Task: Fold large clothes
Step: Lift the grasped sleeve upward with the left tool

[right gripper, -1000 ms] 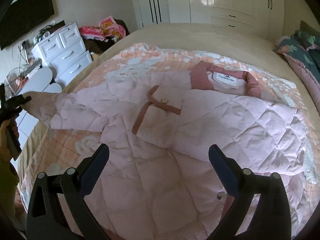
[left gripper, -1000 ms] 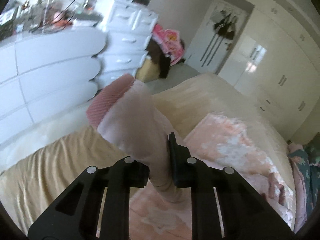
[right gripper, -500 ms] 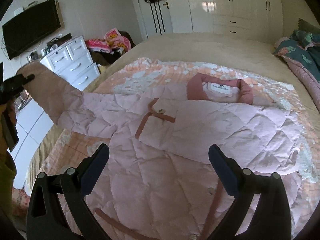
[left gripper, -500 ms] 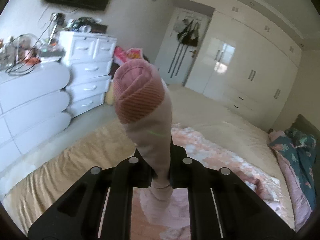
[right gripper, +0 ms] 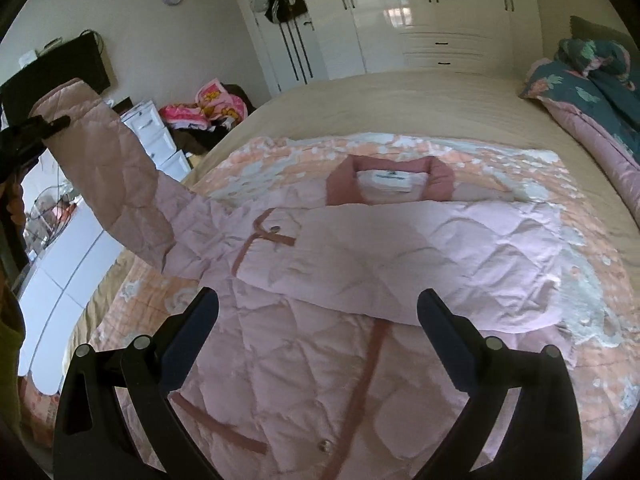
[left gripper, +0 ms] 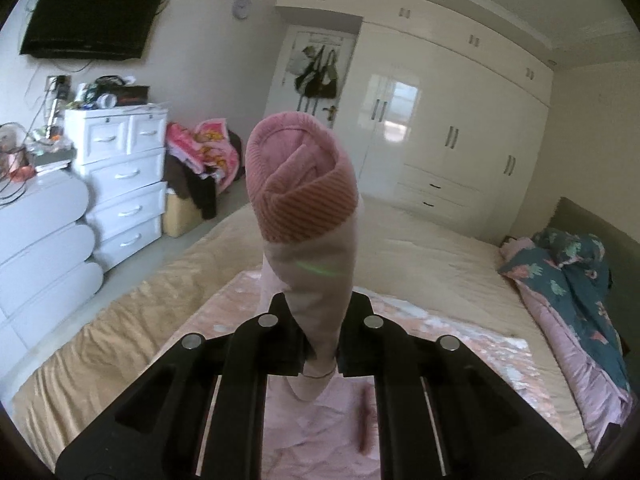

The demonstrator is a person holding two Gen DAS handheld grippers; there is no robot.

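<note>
Left tongs (left gripper: 318, 336) are clamping the quilted pale-pink jacket's (right gripper: 400, 248) ribbed-cuffed sleeve (left gripper: 308, 248); right tongs (right gripper: 318, 320) are hovering open. Be carrying that sleeve across the chest, flat.

Left matte-black plastic two-finger gripper (left gripper: 320, 336), silver round screws; right identical gripper (right gripper: 318, 320); olive-green sleeve (right gripper: 10, 344) at nine o'clock.

The jacket (right gripper: 360, 280) lies spread on a blanket (right gripper: 580, 280) on the bed (right gripper: 400, 96), collar (right gripper: 390, 178) toward the wardrobe (right gripper: 420, 12). Its sleeve (right gripper: 116, 184) rises off the bed's left edge, clamped in the left gripper (left gripper: 320, 344), cuff (left gripper: 302, 184) sticking out beyond the jaws. The right gripper (right gripper: 318, 312) hangs over the jacket's lower half, and drawers (right gripper: 158, 140) stand left of the bed.
</note>
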